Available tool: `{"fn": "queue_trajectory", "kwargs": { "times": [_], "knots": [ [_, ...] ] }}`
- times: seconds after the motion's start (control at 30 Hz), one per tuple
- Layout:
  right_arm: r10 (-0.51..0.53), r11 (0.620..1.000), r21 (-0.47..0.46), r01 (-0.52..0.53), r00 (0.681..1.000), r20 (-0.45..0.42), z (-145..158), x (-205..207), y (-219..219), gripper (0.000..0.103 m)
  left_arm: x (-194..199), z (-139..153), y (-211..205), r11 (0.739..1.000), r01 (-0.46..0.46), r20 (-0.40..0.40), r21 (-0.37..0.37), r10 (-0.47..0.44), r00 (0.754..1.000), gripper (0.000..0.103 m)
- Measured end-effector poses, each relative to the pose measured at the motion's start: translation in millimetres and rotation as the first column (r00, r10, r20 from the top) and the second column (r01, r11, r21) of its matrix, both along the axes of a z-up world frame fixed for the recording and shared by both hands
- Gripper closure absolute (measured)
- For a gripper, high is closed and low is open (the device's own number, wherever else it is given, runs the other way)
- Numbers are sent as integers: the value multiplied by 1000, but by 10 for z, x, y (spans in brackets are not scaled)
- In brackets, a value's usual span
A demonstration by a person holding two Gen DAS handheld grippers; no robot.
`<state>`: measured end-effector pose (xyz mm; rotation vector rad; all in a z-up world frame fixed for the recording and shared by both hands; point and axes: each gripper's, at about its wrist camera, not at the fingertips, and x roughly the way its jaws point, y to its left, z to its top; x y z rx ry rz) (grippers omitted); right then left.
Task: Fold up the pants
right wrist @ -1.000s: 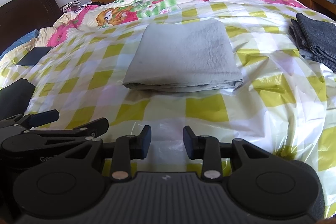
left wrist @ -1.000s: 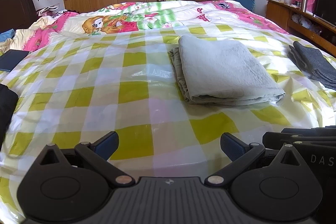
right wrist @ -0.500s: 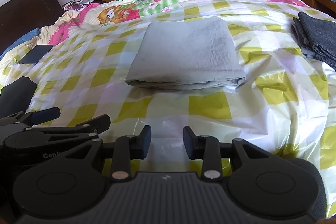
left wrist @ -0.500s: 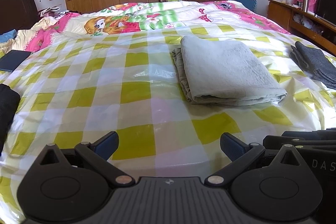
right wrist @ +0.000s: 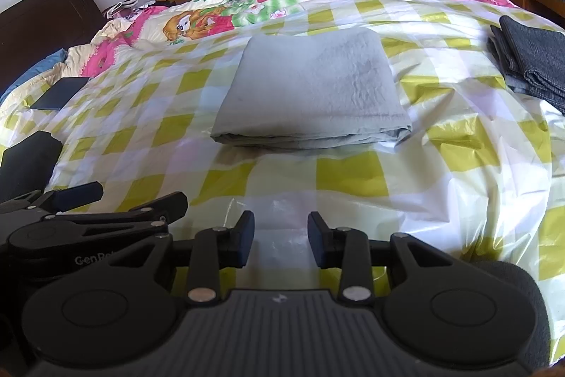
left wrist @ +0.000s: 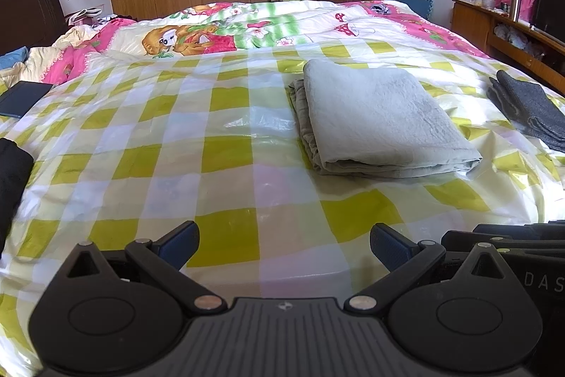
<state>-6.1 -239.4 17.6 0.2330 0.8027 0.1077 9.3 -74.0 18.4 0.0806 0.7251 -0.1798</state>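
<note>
Grey-green pants (right wrist: 312, 90) lie ahead of my right gripper (right wrist: 280, 241), already folded into a neat rectangle on the bed (right wrist: 349, 179). Both it and my left gripper (left wrist: 282, 244) hang open, empty, well short of them. Little seems left.

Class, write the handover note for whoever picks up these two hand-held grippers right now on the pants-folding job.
Left hand-held gripper: open wide, empty, above the checked plastic sheet.
Right hand-held gripper: jaws part open, nothing between them, also short of the cloth.
Things: grey-green pants lie folded into a flat rectangle mid-sheet; a dark grey folded garment sits at the right edge.
Done: the pants appear fully folded.
Left: probably only moving them to a pile, or starting another piece.
</note>
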Motion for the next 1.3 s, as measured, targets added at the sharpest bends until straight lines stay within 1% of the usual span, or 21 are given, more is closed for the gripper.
{"fn": "queue_trajectory", "kwargs": {
  "times": [0.1, 0.17, 0.23, 0.3, 0.53, 0.67, 0.77, 1.03, 1.3],
  "knots": [
    [3, 1000, -1, -3, 1000, -1, 2, -8, 11, 69, -3, 3, -9, 1000, -6, 3, 8, 6, 1000, 0],
    [-2, 1000, -4, 2, 1000, -2, 5, -22, 18, 68, -6, 10, -38, 1000, -11, 5, 27, 11, 1000, 0],
    [-6, 1000, 2, 6, 1000, 5, 17, -39, 12, 68, -28, 27, -63, 999, -13, 26, 45, 11, 1000, 0],
    [-7, 1000, 2, 7, 1000, 5, 21, -44, 14, 68, -38, 43, -63, 999, -14, 33, 43, 12, 999, 0],
    [-22, 1000, 6, 22, 1000, 9, 31, -50, -13, 68, 0, 40, -38, 1000, 2, -5, 30, -2, 1000, 0],
    [-35, 999, 8, 35, 999, 8, 34, -63, -30, 67, -15, -2, -75, 998, 19, -24, 52, -18, 1000, 0],
    [-27, 1000, 3, 27, 1000, 7, 42, -71, -3, 67, -11, -20, -82, 999, 21, -39, 48, -20, 999, 0],
    [-30, 1000, -6, 30, 999, -10, 23, -49, 3, 67, -6, -8, -47, 999, 15, -43, 35, -13, 999, 0],
    [-24, 1000, -8, 24, 1000, -18, 9, -40, 9, 67, -23, 14, -35, 999, 9, -29, 39, -8, 1000, 0]
  ]
}}
